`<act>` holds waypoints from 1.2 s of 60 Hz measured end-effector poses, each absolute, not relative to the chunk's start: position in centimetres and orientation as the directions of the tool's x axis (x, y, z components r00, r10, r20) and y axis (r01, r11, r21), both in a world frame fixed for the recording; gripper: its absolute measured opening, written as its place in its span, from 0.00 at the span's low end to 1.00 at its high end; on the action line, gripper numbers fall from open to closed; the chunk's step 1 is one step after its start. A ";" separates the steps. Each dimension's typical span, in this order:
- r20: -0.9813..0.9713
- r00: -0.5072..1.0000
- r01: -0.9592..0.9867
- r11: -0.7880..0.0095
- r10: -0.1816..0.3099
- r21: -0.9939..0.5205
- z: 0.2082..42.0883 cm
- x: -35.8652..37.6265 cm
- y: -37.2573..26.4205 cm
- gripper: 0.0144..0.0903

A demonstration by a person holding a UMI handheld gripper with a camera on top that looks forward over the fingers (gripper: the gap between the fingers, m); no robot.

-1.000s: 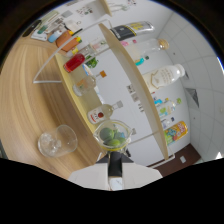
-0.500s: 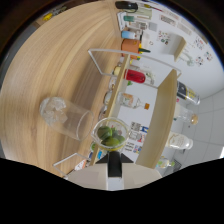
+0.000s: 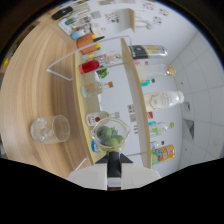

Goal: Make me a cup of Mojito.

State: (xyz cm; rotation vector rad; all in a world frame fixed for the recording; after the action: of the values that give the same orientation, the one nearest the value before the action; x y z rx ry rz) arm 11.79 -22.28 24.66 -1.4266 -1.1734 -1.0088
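the gripper (image 3: 114, 159) pinches a clear cup (image 3: 110, 135) of green limes (image 3: 109, 137) low in the centre of the frame. an empty glass (image 3: 50, 129) lies on the wooden counter (image 3: 35, 85) at middle left, and shelves (image 3: 131, 75) of bottles fill the upper right.

The gripper (image 3: 114, 161) grips a glass of limes (image 3: 110, 136) beside an empty glass (image 3: 49, 129).

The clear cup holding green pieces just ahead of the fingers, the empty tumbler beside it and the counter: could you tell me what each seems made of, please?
The clear cup holding green pieces looks like glass or clear plastic: its contents show through the wall. The empty tumbler lying on its side looks the same, transparent with bright glints. The light brown counter looks like wood or wood-look laminate, with matte, striped grain.
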 end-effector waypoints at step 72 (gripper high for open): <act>-0.048 0.999 -0.045 -0.716 -0.017 -0.697 -0.1 27.6 -26.8 0.05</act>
State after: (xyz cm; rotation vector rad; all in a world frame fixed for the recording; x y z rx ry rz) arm 27.62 -26.79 -0.07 -2.3683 0.0427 0.0488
